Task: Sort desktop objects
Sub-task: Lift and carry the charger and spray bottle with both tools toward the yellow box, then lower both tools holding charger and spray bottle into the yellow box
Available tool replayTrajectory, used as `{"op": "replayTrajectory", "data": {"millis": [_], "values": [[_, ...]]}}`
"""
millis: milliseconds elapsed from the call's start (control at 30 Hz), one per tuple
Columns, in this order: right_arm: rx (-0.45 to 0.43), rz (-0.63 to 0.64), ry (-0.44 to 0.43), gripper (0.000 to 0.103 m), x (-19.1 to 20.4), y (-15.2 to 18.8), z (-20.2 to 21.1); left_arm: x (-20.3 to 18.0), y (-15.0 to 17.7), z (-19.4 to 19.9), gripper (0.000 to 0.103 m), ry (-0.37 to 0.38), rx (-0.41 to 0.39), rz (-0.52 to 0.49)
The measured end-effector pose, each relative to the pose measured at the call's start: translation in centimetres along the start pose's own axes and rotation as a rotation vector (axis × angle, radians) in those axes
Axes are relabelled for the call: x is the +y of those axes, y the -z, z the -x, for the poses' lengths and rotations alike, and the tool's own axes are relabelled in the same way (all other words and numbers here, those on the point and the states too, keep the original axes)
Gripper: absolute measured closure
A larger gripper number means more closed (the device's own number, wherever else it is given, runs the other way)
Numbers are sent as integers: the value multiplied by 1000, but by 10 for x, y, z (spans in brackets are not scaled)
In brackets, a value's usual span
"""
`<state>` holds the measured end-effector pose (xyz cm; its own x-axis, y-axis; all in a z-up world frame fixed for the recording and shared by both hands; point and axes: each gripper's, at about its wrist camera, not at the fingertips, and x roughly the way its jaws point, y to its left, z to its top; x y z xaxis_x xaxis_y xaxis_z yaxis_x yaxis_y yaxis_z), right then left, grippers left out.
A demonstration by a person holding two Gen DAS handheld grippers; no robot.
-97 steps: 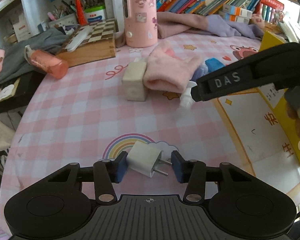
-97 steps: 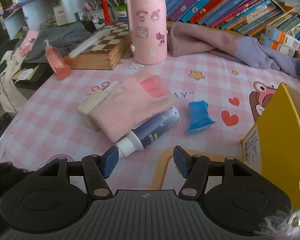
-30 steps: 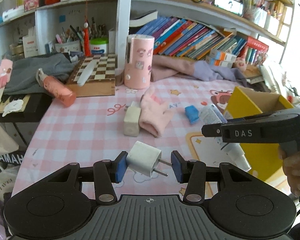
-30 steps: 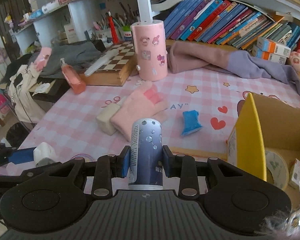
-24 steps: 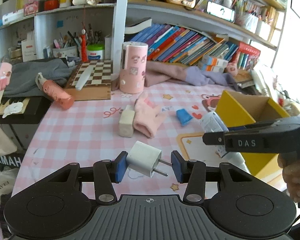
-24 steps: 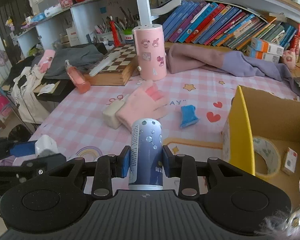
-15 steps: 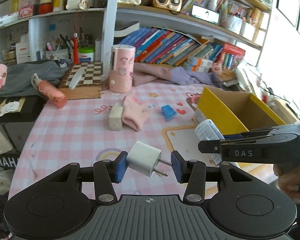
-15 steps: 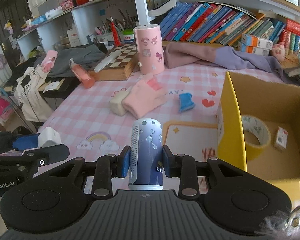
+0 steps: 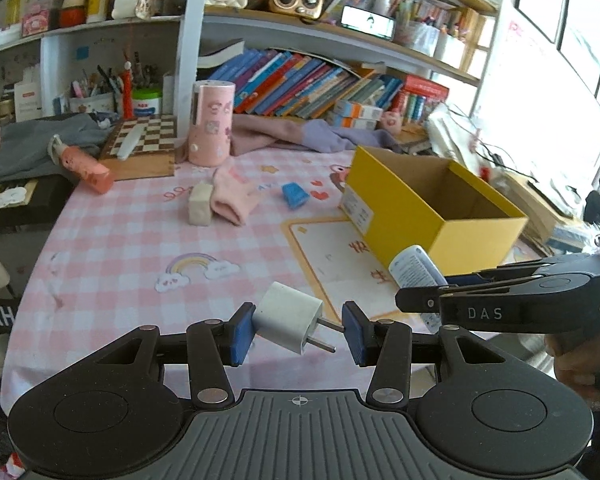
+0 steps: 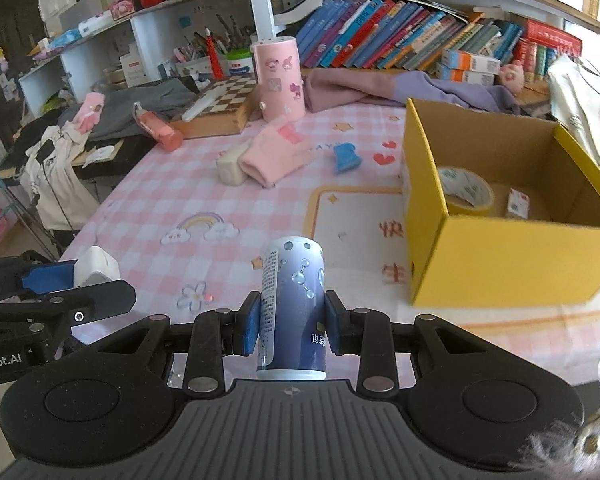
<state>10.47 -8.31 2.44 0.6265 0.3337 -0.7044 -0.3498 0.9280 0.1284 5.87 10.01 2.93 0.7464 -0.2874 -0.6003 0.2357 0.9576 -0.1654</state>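
- White plug adapter [image 9: 289,317]: a small rounded cube with two metal prongs pointing lower right, tilted, held off the surface at the lower centre of the left wrist view.
- Blue bottle [image 10: 292,304]: dark blue cylinder with bubble pattern and white printed text, held upright at the lower centre of the right wrist view.
- Yellow box [image 10: 428,216]: open cardboard box at the right, holding a tape roll [image 10: 465,189] and a small white carton [image 10: 518,202].
- Pink glove [image 10: 274,156]: lies flat mid-frame, touching a cream block [image 10: 230,167] on its left.
- Blue item [image 10: 345,157]: small, lying just right of the glove.
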Motion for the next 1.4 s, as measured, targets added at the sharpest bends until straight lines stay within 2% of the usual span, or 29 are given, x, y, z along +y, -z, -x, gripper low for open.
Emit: {"op": "replayTrajectory", "data": {"millis": [267, 533, 1067, 1400], "values": [[15, -37, 37, 73, 4, 28, 19, -9, 12, 14, 57, 39, 6, -55], [11, -85, 92, 73, 3, 39, 34, -19, 16, 20, 57, 100, 12, -98], [33, -151, 209, 73, -20, 66, 62, -47, 19, 9, 57, 229, 29, -130], [24, -222, 252, 73, -43, 81, 79, -78, 16, -3, 57, 285, 47, -205]]}}
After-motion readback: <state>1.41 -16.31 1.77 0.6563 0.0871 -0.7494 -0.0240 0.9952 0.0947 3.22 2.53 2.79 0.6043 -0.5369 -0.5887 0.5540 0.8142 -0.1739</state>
